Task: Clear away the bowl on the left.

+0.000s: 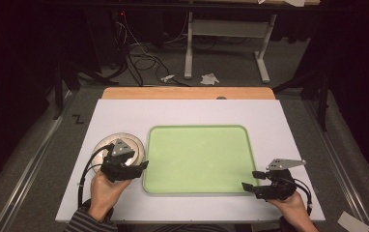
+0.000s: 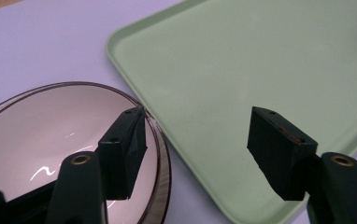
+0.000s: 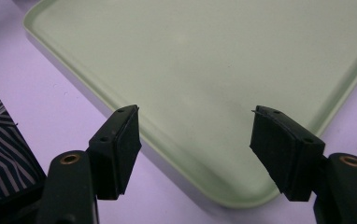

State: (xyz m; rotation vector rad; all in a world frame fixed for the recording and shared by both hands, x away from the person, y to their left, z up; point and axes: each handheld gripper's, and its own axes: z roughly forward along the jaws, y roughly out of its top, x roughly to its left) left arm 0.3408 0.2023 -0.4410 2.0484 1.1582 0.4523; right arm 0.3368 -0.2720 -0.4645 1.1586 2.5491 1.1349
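Holding the left tool [image 1: 124, 166] with its jaws spread wide and nothing between them, I am hovering it over the right edge of a round glass plate [image 1: 106, 143]. In the left gripper view, one jaw is hanging above the plate's [image 2: 41, 126] shiny, reflective surface and the other above the pale green tray [image 2: 242, 60], so the gap between the jaws is straddling the spot where the plate's rim is lying just beside the tray's left edge; I cannot tell whether plate and tray are touching.

I am keeping the right tool [image 1: 257, 186] near the tray's [image 1: 197, 128] front right corner, its jaws pointing left and likewise parted, gripping nothing. In the right gripper view, that rounded corner of the tray [image 3: 204, 51] is sitting between the two jaws, and a striped sleeve [image 3: 1, 154] is showing at the left edge.

The tray is lying flat in the middle of the white tabletop [image 1: 124, 113], with the plate to its left. My left hand [image 1: 104, 191] and right hand [image 1: 293, 205] are coming in from the bottom of the high view. Beyond the tabletop, cables [image 1: 139, 55] and scraps of paper [image 1: 209, 78] are lying on the grey floor [image 1: 231, 58].
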